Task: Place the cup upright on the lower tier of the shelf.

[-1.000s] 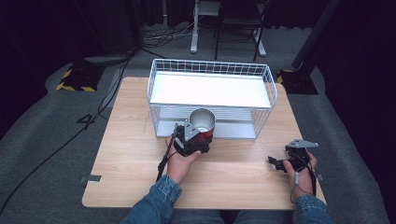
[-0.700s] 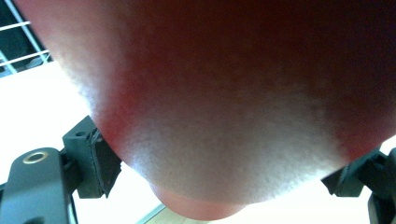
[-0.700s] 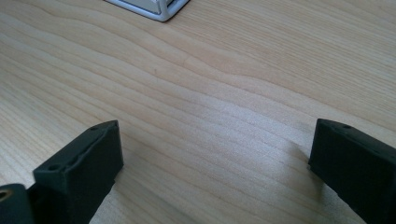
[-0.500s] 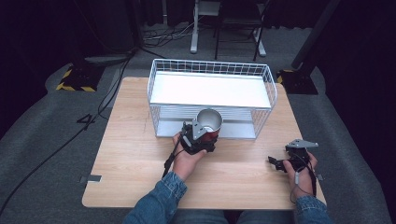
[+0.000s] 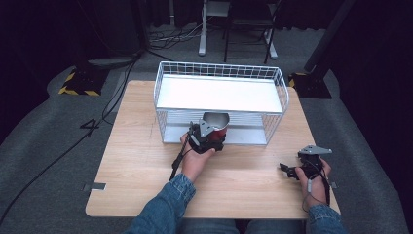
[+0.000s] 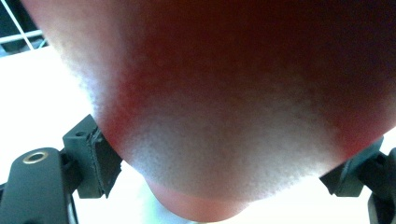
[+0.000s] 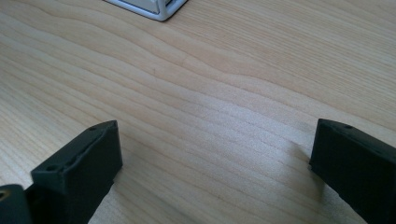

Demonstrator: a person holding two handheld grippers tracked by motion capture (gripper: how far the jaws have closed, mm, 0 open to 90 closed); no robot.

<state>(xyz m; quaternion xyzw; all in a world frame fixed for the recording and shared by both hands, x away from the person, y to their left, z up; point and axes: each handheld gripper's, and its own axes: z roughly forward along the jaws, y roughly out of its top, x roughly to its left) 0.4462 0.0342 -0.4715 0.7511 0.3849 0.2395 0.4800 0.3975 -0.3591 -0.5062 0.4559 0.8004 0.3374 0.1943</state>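
The left hand (image 5: pixel 197 158) reaches forward from a blue sleeve (image 5: pixel 163 209), arm stretched over the middle of the table. It holds the left gripper (image 5: pixel 210 134) pointing ahead. In the left gripper view, both black jaws press on the sides of a red cup (image 6: pixel 233 107), one at each bottom corner. The right hand (image 5: pixel 315 181) stays low near the right edge, wrist bent a little, holding the right gripper (image 5: pixel 288 170) pointing left. In the right gripper view its two jaws stand wide apart, with nothing between them
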